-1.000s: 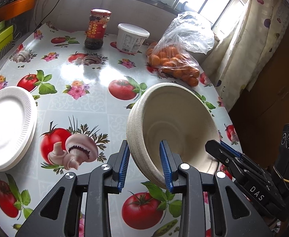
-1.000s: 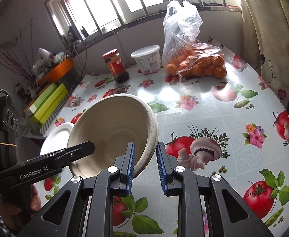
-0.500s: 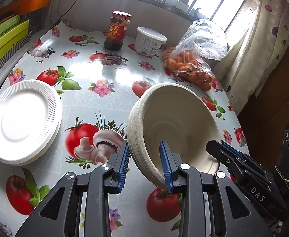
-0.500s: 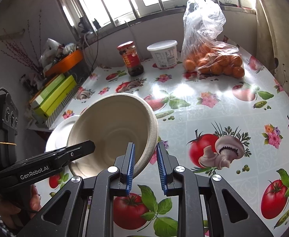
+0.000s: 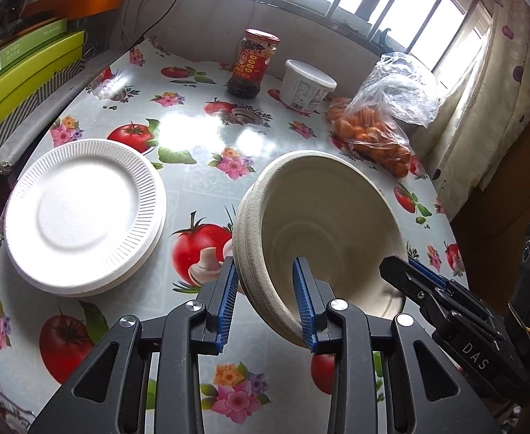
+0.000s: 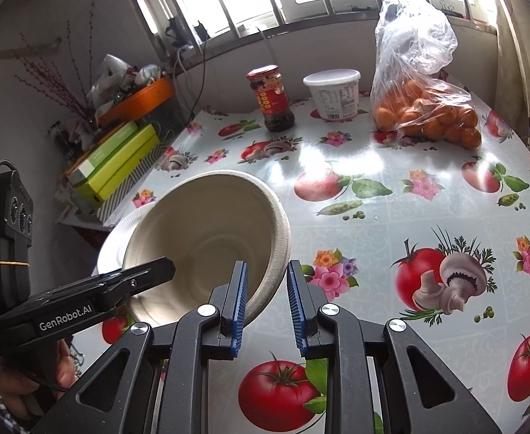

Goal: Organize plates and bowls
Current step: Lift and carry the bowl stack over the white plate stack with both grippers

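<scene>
Table: covered by a cloth printed with tomatoes and mushrooms.
Plates: white, stacked on the table, left of the bowls.
Bowls: beige, nested, tilted, held above the table.
Left gripper: clamped on the near rim.
Right gripper: clamped on the opposite rim.

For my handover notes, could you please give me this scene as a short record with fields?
bowl: beige, tilted, held off the table
left gripper: shut on bowl rim
right gripper: shut on opposite rim
plates: white stack, left of bowl
table: fruit-print cloth
far edge: jar, tub, bag of oranges
</scene>
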The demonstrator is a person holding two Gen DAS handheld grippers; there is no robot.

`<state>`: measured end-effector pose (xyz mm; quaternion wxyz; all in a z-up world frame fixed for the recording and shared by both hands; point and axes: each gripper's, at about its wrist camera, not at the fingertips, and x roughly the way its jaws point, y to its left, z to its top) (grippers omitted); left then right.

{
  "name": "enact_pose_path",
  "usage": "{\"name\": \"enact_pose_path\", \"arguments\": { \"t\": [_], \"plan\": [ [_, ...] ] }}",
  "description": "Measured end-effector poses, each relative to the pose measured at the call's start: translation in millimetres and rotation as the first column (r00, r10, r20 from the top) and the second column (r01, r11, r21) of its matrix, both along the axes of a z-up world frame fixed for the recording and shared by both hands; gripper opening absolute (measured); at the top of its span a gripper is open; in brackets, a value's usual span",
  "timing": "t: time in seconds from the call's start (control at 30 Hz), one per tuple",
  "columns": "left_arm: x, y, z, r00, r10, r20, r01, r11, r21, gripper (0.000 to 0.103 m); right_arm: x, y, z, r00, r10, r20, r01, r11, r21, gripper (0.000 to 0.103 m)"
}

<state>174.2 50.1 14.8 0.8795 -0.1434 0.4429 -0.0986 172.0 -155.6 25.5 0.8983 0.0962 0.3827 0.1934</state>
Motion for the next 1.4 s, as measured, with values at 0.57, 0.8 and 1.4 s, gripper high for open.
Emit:
{"name": "enact_pose_path", "arguments": {
  "t": [0.57, 0.8, 1.4],
  "plan": [
    [-9.4, 41.2, 2.3, 0.997, 0.074, 0.010, -0.074, 0.997, 0.019, 0.032, 5.6, 44.7, 2.4, 0.997, 0.076, 0.006, -0.076, 0.997, -0.013, 0.022],
    [-9.6, 59.8, 0.7, 0.995, 0.102, 0.009, -0.102, 0.994, 0.027, 0.032, 13.9, 64.0, 0.5, 0.995, 0.103, -0.002, -0.103, 0.995, -0.007, 0.022],
    [1.7, 105.0, 6.3, 0.984, 0.178, 0.016, -0.179, 0.983, 0.049, 0.032, 34.0, 115.9, 1.6, 0.982, 0.188, -0.003, -0.188, 0.982, -0.033, 0.022]
  ]
}}
